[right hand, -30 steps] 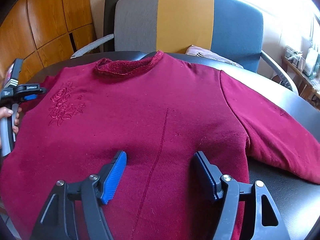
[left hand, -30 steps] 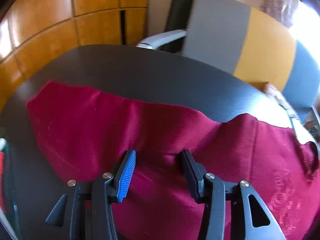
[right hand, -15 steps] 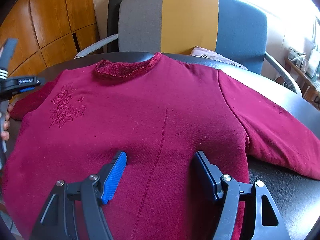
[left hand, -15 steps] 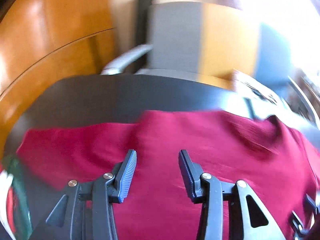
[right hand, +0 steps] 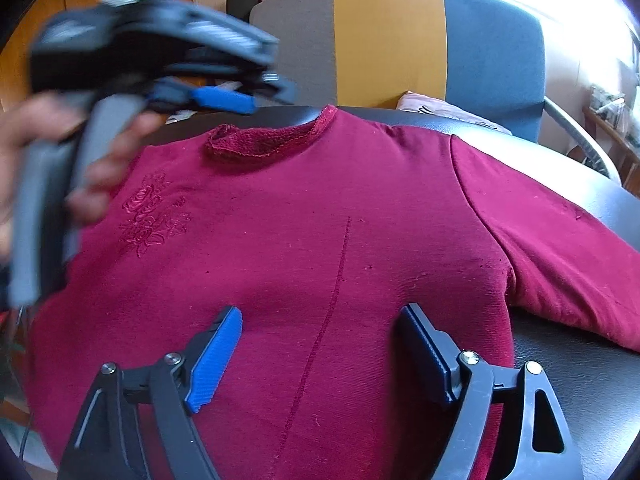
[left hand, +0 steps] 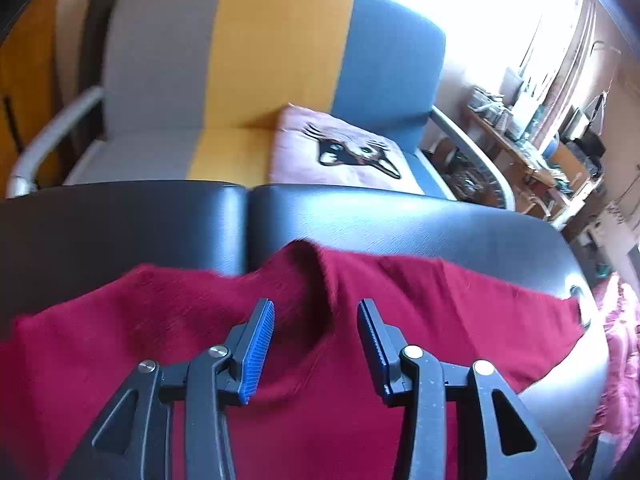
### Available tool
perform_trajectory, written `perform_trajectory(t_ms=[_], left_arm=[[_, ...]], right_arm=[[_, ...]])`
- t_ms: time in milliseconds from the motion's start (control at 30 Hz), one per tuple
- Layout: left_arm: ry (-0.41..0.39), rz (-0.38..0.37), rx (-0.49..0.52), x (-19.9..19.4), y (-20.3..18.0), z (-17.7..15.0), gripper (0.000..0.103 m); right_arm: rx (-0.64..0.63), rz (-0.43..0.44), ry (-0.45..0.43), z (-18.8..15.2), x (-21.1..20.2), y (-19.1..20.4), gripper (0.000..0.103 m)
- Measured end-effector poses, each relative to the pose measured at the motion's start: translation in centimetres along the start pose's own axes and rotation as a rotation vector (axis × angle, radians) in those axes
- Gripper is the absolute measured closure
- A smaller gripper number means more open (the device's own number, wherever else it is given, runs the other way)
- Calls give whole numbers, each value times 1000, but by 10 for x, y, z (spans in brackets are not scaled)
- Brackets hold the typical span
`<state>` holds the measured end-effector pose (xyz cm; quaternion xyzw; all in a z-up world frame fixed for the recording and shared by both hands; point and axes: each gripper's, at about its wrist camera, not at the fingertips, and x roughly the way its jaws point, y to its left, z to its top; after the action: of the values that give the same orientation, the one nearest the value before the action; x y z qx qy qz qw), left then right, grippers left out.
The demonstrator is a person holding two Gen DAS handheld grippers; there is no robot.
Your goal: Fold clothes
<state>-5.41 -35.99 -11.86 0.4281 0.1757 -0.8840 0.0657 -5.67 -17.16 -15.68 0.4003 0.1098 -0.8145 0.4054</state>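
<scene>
In the right wrist view, the right gripper [right hand: 320,344] is seen nearest, its jaws spread wide with nothing held between them, poised over the lower body of the maroon sweater [right hand: 304,240]. The sweater is laid flat, front up, on the dark table [right hand: 580,392], with a vertical crease running up its middle. One sleeve [right hand: 560,248] is stretched out to the right across the table. An embroidered flower [right hand: 154,216] is shown on the chest, and the collar [right hand: 272,140] is placed near the table's far edge. At upper left, blurred, the left gripper [right hand: 224,100] is held in a hand [right hand: 96,172] above the sweater's shoulder.

In the left wrist view, the left gripper [left hand: 316,340] is seen with its jaws parted and empty, directed over a raised fold of the sweater [left hand: 320,360] near the collar. Beyond the table edge [left hand: 160,216], a grey, yellow and blue chair [left hand: 280,52] is seen, with a pink cushion [left hand: 340,152] lying on its seat. Cluttered shelves [left hand: 520,136] are seen farther right.
</scene>
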Motion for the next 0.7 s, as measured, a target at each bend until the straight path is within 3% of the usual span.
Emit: perform_trajectory(t_ms=[167, 233, 267, 400, 533, 667, 700], left_arm=[[66, -55, 20, 43, -9, 18, 60], [78, -85, 49, 60, -15, 24, 88], [78, -80, 68, 66, -17, 25, 92], [59, 58, 158, 85, -19, 28, 96], [36, 102, 239, 90, -30, 30, 96], [32, 59, 197, 71, -24, 37, 94], [24, 48, 182, 62, -19, 38, 89]], right_arm=[[28, 33, -16, 0, 0, -5, 18], [34, 42, -21, 0, -1, -6, 18], [37, 46, -23, 0, -1, -7, 18], [45, 57, -30, 0, -1, -7, 18], [36, 46, -30, 0, 1, -5, 18], [36, 46, -30, -3, 0, -4, 18], [35, 44, -29, -3, 0, -4, 18]])
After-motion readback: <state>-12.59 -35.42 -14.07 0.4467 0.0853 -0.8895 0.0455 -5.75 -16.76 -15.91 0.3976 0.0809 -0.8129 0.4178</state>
